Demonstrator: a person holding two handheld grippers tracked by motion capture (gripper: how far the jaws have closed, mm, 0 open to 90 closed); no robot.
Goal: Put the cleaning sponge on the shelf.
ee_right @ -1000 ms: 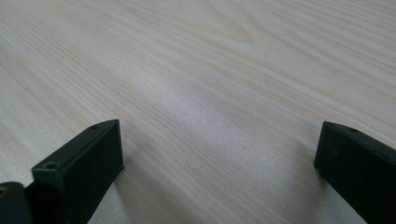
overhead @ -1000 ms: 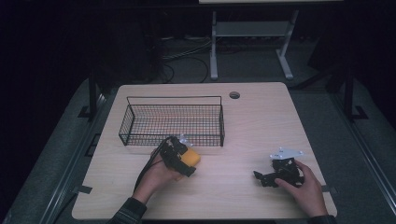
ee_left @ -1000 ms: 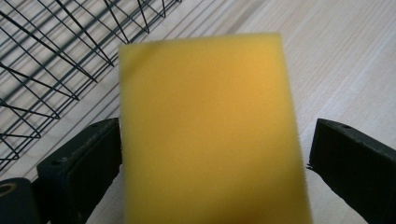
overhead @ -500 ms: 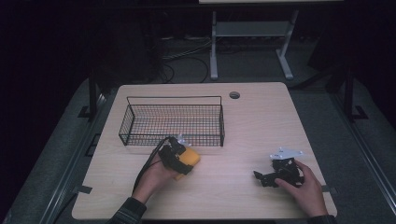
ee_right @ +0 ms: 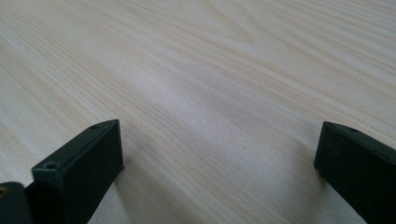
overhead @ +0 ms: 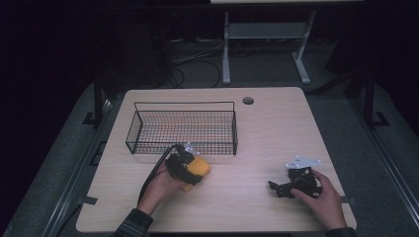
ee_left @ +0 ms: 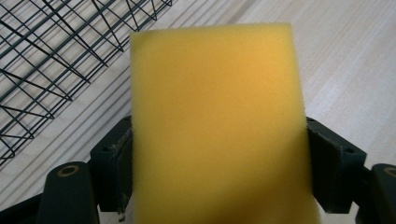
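A black wire basket (overhead: pixel 183 127), a rectangular open grid, stands toward the far left of the pale wood-grain counter (overhead: pixel 267 128). Just in front of its near right corner, the left gripper (overhead: pixel 190 165) has just been closing its jaws on a yellow sponge (overhead: pixel 197 170), a soft, porous block; they now pinch its two sides. The left gripper view reveals the foam's fine texture (ee_left: pixel 215 126) and the basket mesh beside it. Near the front right edge, the right gripper (overhead: pixel 281 189) rests low with jaws spread over bare wood, well apart from the sponge.
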